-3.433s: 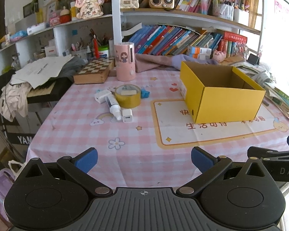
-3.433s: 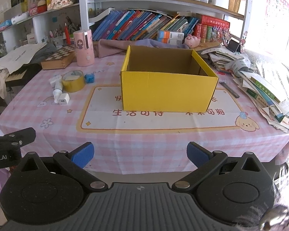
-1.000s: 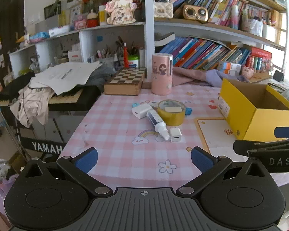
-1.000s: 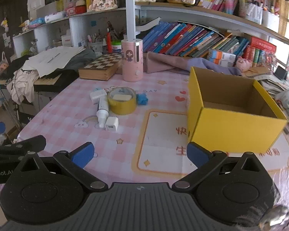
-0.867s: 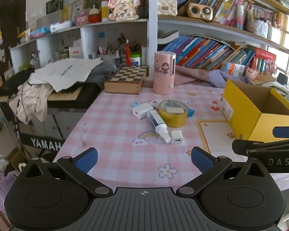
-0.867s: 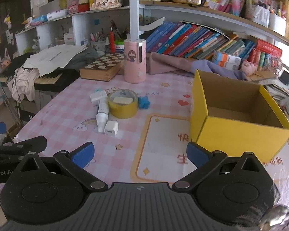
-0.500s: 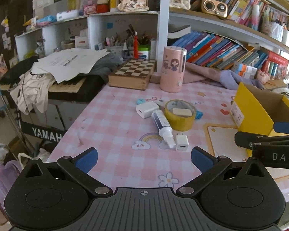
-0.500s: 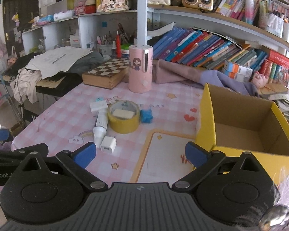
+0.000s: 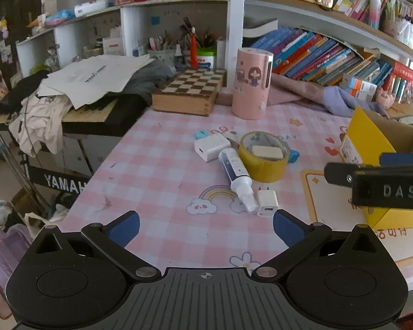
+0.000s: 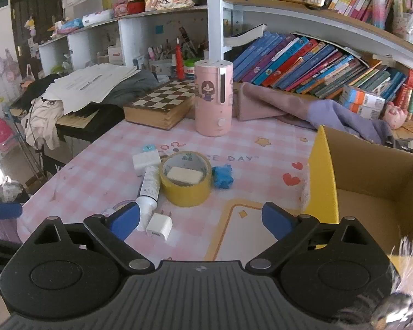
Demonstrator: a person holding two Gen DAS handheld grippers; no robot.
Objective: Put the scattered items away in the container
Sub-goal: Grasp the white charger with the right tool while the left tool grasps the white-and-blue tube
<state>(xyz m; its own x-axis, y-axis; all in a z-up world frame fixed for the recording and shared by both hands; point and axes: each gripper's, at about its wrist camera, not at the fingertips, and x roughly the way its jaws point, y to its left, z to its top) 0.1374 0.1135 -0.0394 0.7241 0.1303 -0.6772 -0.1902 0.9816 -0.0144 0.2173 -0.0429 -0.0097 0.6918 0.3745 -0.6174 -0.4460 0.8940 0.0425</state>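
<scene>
On the pink checked cloth lie a yellow tape roll (image 9: 264, 171) (image 10: 185, 194) with an eraser (image 10: 184, 175) inside it, a white tube (image 9: 234, 167) (image 10: 150, 184), a small white charger (image 9: 267, 202) (image 10: 159, 227), a larger white adapter (image 9: 211, 146) (image 10: 146, 161) and a blue lump (image 10: 222, 177). The open yellow box (image 9: 363, 143) (image 10: 320, 176) stands to their right. My left gripper (image 9: 205, 224) hangs open above the cloth, short of the items. The jaws of my right gripper (image 10: 199, 218) are closing while still wide apart and grip nothing; the charger lies on the cloth by its left finger.
A pink cylinder (image 10: 212, 99) and a chessboard box (image 10: 162, 104) stand behind the items. Books, cloth and shelves fill the back. Left of the table edge sits a keyboard (image 9: 96, 115) piled with papers and clothes.
Both grippers have moved forward and left toward the items, which now look larger and closer. The right gripper's fingers have drawn slightly together. The items on the cloth have stayed put.
</scene>
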